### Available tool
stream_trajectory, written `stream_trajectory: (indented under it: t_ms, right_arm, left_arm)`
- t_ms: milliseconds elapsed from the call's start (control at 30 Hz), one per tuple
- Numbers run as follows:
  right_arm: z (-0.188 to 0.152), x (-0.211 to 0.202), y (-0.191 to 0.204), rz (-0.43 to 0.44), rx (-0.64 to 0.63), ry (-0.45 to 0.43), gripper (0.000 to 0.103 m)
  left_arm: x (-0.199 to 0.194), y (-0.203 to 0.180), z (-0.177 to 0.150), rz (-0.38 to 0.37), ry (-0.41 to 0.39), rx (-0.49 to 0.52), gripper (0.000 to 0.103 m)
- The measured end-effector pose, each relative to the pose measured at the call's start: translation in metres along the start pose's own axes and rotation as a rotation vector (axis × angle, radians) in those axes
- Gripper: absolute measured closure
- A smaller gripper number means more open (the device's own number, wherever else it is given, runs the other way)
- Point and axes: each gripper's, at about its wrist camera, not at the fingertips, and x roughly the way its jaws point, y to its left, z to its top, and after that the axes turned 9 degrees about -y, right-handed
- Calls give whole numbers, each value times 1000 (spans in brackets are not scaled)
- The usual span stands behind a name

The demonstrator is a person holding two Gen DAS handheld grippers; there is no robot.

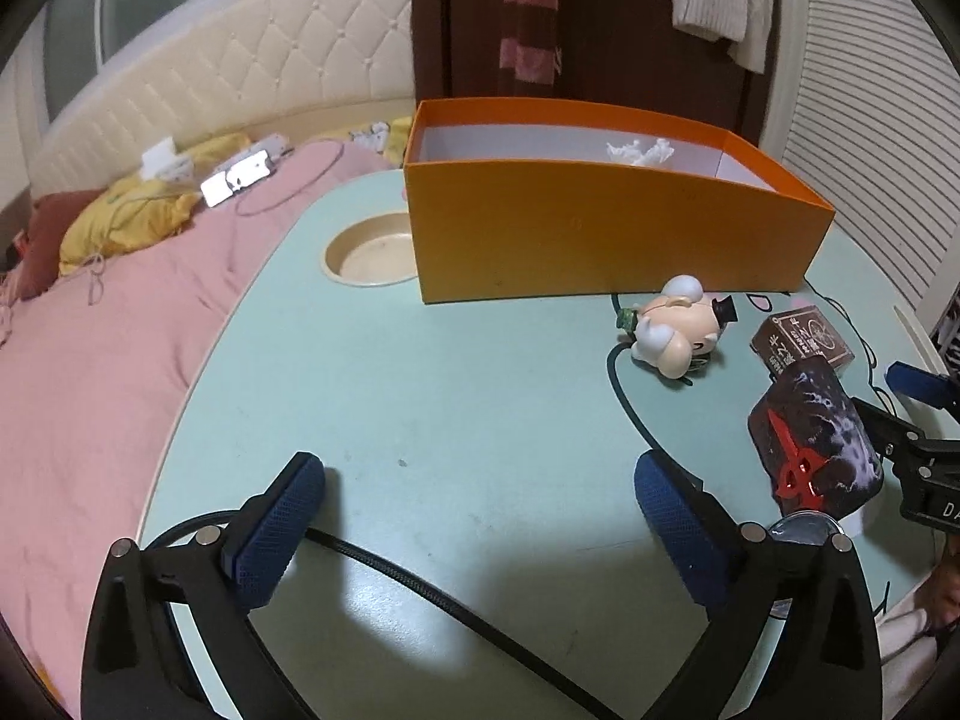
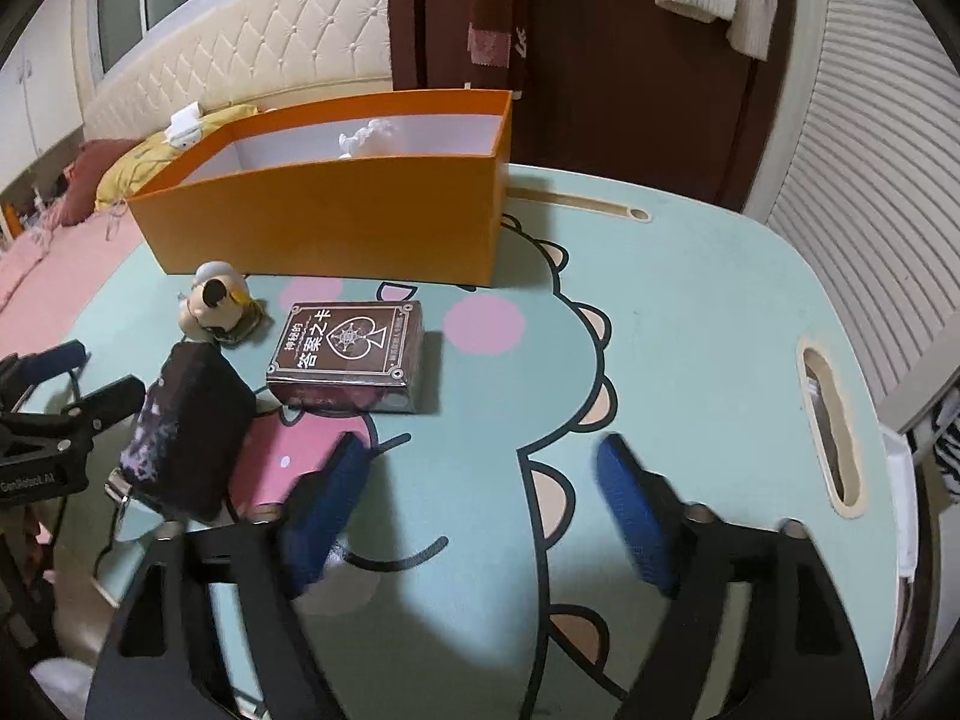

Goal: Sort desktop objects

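Both the left gripper (image 1: 480,522) and the right gripper (image 2: 480,501) are hovering over the counter (image 1: 456,396), fingers spread and gripping nothing. A card box (image 2: 351,351), a figurine (image 2: 219,309) and what looks like a dark pouch (image 2: 186,426) are lying at centre left of the right view, below the orange box (image 2: 336,222).

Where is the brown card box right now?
In the right wrist view the brown card box lies flat on the table, in front of the orange box, between the toy figurine and the pink cheek print.

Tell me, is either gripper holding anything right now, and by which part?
Nothing is held. The left gripper and the right gripper are both open above the table, with empty gaps between their fingers.
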Motion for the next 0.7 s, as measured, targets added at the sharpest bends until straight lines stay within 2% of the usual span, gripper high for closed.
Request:
stream_trajectory:
  t_ms: [167,333,700]
  right_arm:
    - [-3,3,3,-9,-14,-8,15]
    - [-4,5,4,-2,-19,9,1]
    - [-7,4,8,-3,-16,10,0]
  left_arm:
    - [-1,-1,-3,6,-26,-2,0]
    - [-2,-1,-4,8,-33,-2,0]
    - [-1,1,-4,7,-36,-2,0]
